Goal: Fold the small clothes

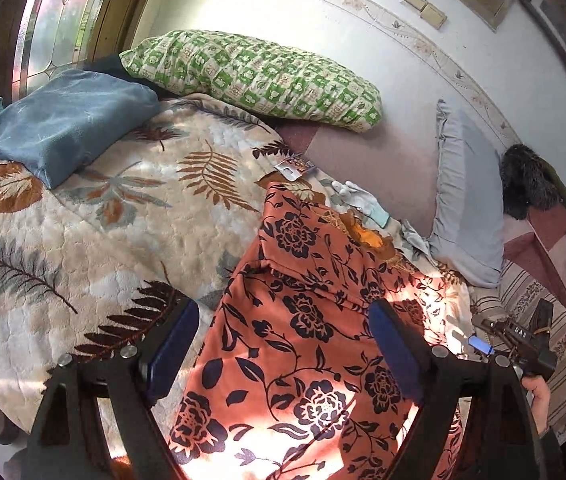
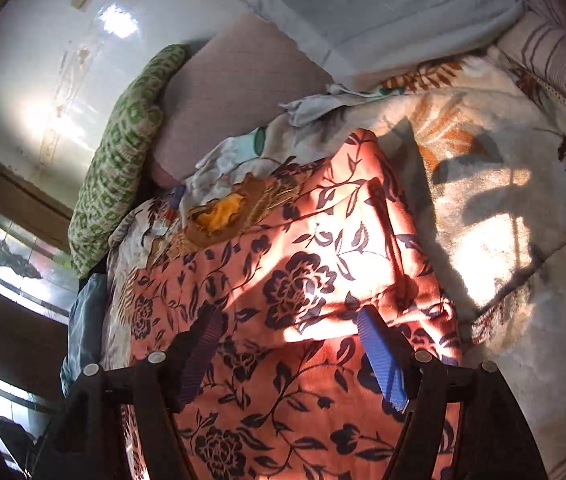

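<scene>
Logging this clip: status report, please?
Left gripper open, right gripper open, both above orange floral garment. Garment spread on leaf-print blanket, unheld. White glove near its top edge.

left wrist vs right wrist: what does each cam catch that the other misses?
Left wrist only: blue folded cushion, black furry item, and the right gripper off to the side. Right wrist only: gripper shadow on the leaf blanket. Both: the orange floral garment lying between open jaws, the green checked pillow, and the white gloves.
</scene>
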Demonstrator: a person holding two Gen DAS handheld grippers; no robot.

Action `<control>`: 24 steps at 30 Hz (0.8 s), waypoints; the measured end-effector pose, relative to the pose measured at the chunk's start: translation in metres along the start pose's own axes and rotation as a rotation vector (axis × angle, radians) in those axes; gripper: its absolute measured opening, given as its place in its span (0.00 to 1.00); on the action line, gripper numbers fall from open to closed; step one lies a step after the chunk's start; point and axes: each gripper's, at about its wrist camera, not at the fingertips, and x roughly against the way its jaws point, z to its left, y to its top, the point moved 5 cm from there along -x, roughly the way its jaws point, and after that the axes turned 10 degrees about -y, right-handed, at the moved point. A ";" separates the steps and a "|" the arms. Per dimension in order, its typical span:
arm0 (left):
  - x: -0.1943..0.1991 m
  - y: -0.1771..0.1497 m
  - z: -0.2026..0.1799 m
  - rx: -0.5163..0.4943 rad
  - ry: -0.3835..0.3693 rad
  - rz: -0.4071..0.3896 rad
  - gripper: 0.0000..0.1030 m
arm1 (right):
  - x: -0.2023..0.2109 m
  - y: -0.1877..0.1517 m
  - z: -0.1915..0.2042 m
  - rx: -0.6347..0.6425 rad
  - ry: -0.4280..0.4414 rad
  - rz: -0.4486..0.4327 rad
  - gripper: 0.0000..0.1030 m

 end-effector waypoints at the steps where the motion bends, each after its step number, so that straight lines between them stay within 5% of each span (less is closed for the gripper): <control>1: 0.006 -0.003 -0.005 -0.007 -0.008 -0.007 0.85 | 0.012 -0.011 0.006 0.033 0.005 -0.010 0.72; 12: 0.011 -0.036 -0.032 -0.069 -0.058 0.034 0.85 | 0.066 -0.140 0.004 0.130 0.026 -0.006 0.73; 24: -0.025 -0.072 -0.008 -0.057 0.000 0.160 0.85 | 0.035 -0.162 -0.029 0.059 -0.024 0.075 0.73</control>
